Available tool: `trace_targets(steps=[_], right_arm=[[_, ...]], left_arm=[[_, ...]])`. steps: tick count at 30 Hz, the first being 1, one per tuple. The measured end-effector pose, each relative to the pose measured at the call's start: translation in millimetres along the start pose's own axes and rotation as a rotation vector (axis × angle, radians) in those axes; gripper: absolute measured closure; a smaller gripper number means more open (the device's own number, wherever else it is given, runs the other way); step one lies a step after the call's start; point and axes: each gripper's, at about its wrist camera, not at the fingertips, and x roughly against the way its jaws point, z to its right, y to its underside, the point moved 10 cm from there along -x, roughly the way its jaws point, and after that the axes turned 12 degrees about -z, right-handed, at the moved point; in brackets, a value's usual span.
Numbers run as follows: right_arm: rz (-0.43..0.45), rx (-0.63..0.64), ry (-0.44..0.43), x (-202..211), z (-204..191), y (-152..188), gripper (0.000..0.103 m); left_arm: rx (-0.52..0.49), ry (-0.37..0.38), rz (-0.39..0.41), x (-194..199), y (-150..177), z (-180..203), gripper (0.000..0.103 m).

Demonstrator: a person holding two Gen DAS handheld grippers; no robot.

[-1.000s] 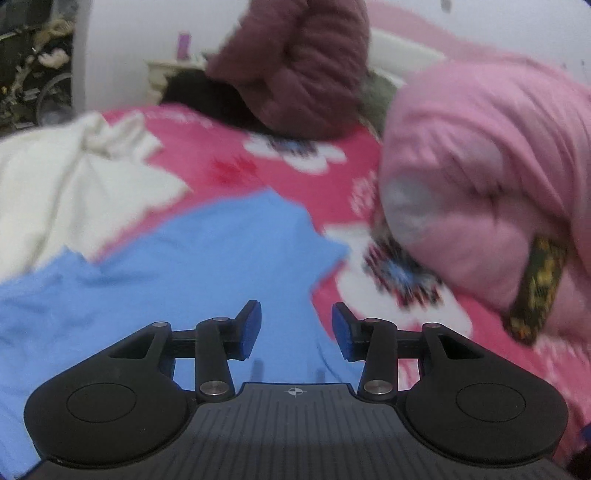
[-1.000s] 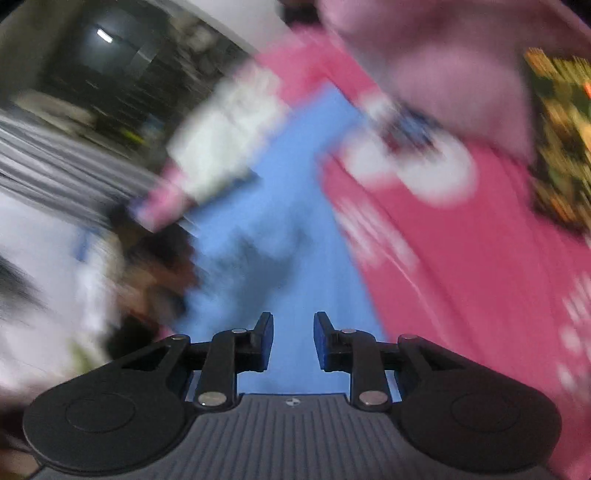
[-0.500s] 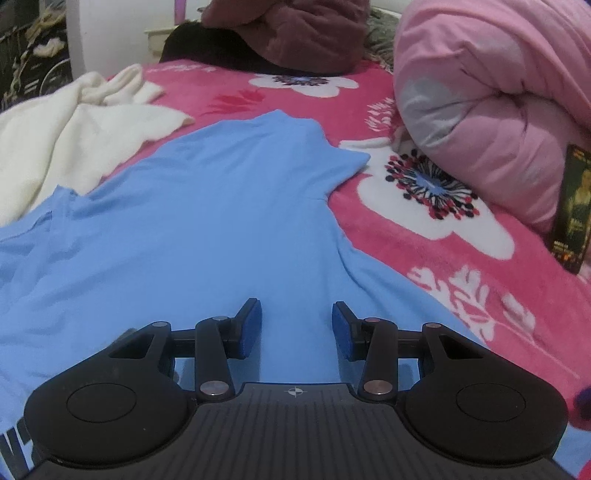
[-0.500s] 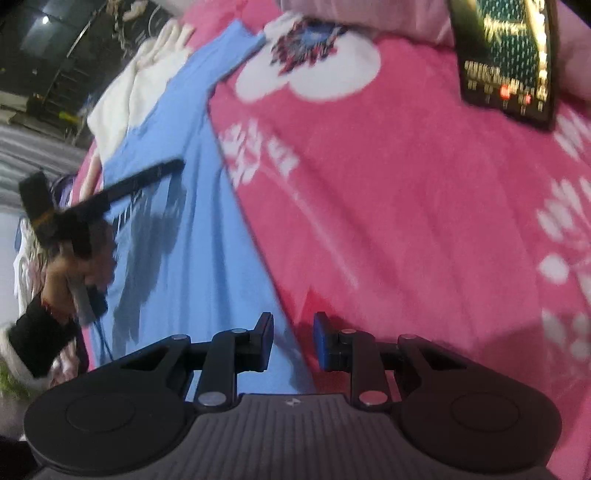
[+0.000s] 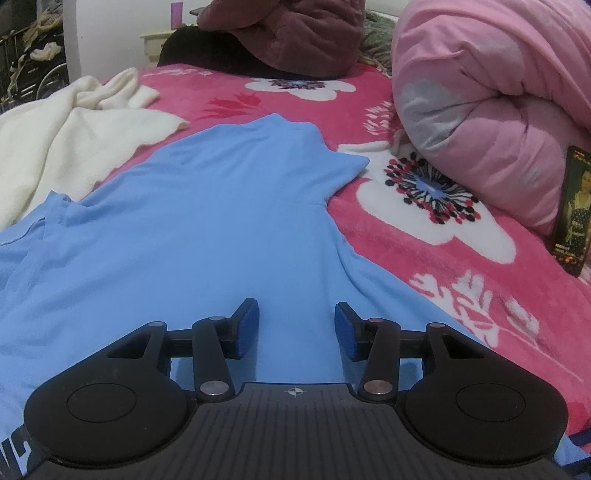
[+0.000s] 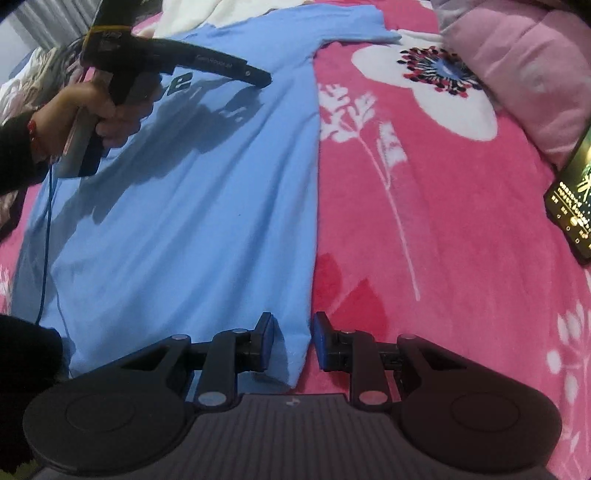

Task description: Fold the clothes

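Observation:
A light blue T-shirt (image 5: 221, 221) lies flat on a pink floral blanket (image 5: 424, 258), collar end away from me. My left gripper (image 5: 295, 325) hovers open over the middle of the shirt with nothing between its fingers. In the right wrist view the same shirt (image 6: 203, 203) shows dark lettering. A hand holds the left gripper (image 6: 264, 78) above the shirt's chest. My right gripper (image 6: 293, 332) is open at the shirt's near right hem corner. The corner edge lies between its blue pads (image 6: 266, 339).
A rolled pink quilt (image 5: 498, 110) sits at the right, with a lit phone (image 6: 572, 199) leaning beside it. A white fleece garment (image 5: 66, 140) lies left of the shirt. A maroon bundle (image 5: 288, 33) is at the far end.
Both views have steadied from blur. The right gripper swung down to the shirt's hem corner. The left gripper came in over the shirt's middle. Both stayed open.

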Motion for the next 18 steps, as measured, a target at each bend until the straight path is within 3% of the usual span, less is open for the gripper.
trace_targets(steps=[2,5,11,18], right_arm=[[0.005,0.007,0.018,1.8,0.1,1.1,0.079],[0.012,0.018,0.046,4.6,0.3,2.8,0.100],[0.051,-0.029,0.119,29.2,15.0,11.4,0.101],[-0.018,-0.078,0.197,6.6,31.6,22.5,0.101]], left_arm=[[0.000,-0.001,0.000,0.0,-0.2,0.0,0.057],[0.005,-0.002,0.000,0.7,-0.8,-0.9,0.057],[0.026,-0.011,0.004,2.0,-3.5,-6.6,0.057],[0.008,-0.041,0.012,0.4,-4.2,-9.0,0.057]])
